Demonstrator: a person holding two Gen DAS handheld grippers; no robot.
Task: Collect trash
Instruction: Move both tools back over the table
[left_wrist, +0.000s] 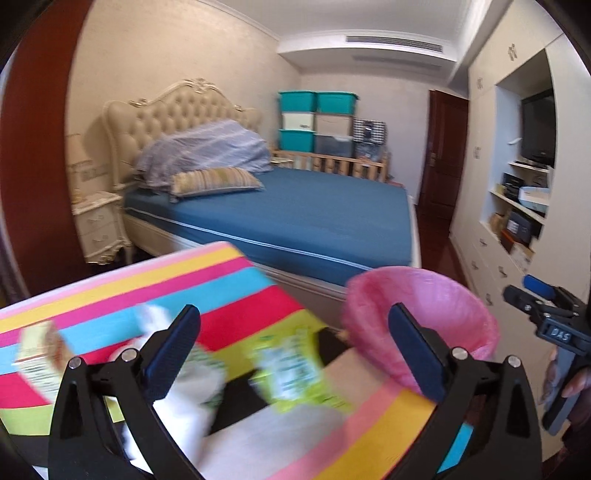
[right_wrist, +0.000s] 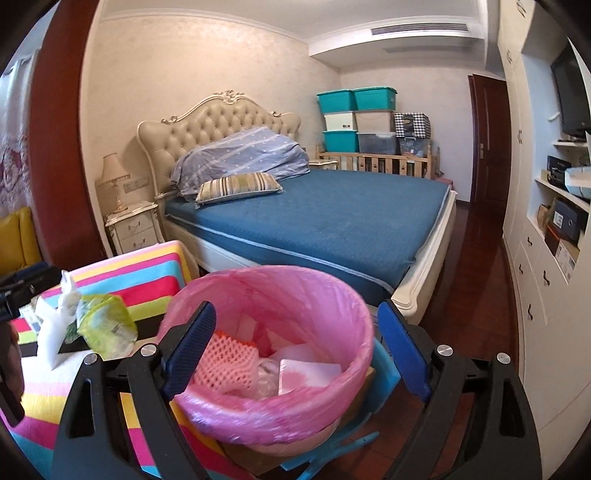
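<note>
A bin lined with a pink bag (right_wrist: 273, 373) stands on a stool beside a striped table; it holds a pink foam net (right_wrist: 229, 362) and white paper (right_wrist: 310, 373). It also shows in the left wrist view (left_wrist: 424, 317). My right gripper (right_wrist: 295, 350) is open and empty, its jaws standing either side of the bin's mouth. My left gripper (left_wrist: 295, 354) is open and empty above the table, over a green-and-white wrapper (left_wrist: 291, 369) and crumpled white tissue (left_wrist: 177, 391). A small carton (left_wrist: 40, 358) lies at the table's left. The wrapper (right_wrist: 107, 325) and tissue (right_wrist: 55, 328) show left of the bin.
The striped tablecloth (left_wrist: 184, 280) covers the table. A blue bed (right_wrist: 332, 221) stands behind, with a nightstand (right_wrist: 133, 225) at its left. White cabinets with shelves (right_wrist: 546, 258) line the right wall. Dark wooden floor (right_wrist: 476, 266) runs between bed and cabinets.
</note>
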